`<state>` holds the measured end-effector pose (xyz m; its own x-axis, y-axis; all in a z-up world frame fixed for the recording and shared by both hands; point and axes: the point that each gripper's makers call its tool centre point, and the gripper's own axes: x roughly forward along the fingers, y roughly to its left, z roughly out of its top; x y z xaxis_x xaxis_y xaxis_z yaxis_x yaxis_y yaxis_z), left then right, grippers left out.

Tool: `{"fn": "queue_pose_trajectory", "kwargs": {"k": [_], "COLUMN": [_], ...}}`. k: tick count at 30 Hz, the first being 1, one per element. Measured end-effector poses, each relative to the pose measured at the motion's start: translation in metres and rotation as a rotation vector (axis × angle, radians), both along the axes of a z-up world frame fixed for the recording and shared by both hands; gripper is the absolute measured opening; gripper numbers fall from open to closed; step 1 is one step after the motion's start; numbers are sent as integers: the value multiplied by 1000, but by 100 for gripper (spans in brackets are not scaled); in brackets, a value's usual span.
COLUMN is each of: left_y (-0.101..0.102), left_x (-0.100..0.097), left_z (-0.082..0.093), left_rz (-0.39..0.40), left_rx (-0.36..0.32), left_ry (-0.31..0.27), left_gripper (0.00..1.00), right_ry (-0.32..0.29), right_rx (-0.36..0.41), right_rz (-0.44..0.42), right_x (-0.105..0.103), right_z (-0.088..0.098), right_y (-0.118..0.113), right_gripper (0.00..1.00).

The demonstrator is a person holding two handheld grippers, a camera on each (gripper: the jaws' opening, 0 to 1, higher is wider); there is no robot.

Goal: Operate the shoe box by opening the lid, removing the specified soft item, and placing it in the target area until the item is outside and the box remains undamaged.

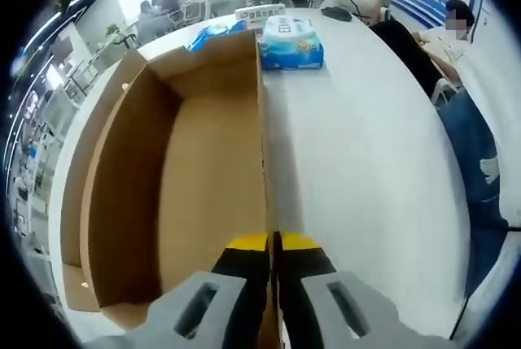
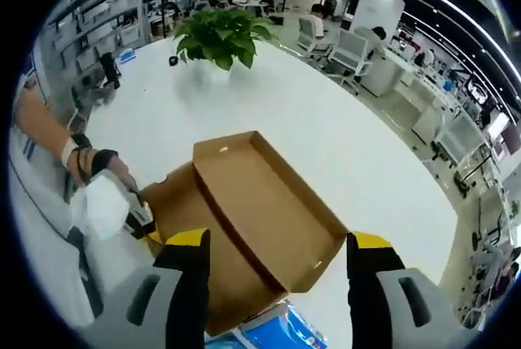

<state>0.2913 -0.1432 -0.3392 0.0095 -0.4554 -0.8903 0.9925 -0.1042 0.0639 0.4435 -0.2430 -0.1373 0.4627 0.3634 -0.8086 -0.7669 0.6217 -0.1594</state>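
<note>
The brown cardboard shoe box [image 1: 203,170] lies open on the white table, and its inside shows nothing. My left gripper [image 1: 271,240] is shut on the box's right-hand wall, yellow tips pinching the card edge. A blue and white soft tissue pack [image 1: 291,42] rests on the table just past the box's far end. In the right gripper view the box [image 2: 269,202] sits below my right gripper [image 2: 277,261], whose jaws stand wide open and hold nothing. The left gripper [image 2: 142,220] comes in from the left at the box edge. The blue pack [image 2: 273,329] peeks in at the bottom.
A second blue packet [image 1: 213,33] lies behind the box's far corner. A potted green plant [image 2: 220,36] stands further along the white table [image 2: 326,129]. People sit at the table's far side [image 1: 456,32]. A person's hand [image 2: 98,170] holds the left gripper.
</note>
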Motion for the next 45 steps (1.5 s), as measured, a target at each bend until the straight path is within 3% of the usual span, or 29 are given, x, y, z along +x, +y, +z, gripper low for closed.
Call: {"fn": "queue_pose_trajectory", "kwargs": {"k": [14,26,36,39,41,45], "left_y": [0,4,4,5,6,6], "left_x": [1,1,1,1,1,1], "left_z": [1,2,2,3,4,2], "left_rz": [23,44,47,41,43,41], "left_rx": [-4,-2,-2,-2,1,0], "left_ry": [-1,-1,1,-1,-2,-3], "left_gripper": [1,1,1,1,1,1], "right_ry": [36,36,52,50,32,39], "right_rx": [-46,-61,-78,-87,-139,-133], "right_rz": [33,66,105,115,140,148], "right_x": [9,31,47,51,56,61], "right_z": [-23,-38,-62,-65,-66,-70], "right_y": [-3,0,3,2,-4,0], "right_gripper": [67,66,63,61,53,52]}}
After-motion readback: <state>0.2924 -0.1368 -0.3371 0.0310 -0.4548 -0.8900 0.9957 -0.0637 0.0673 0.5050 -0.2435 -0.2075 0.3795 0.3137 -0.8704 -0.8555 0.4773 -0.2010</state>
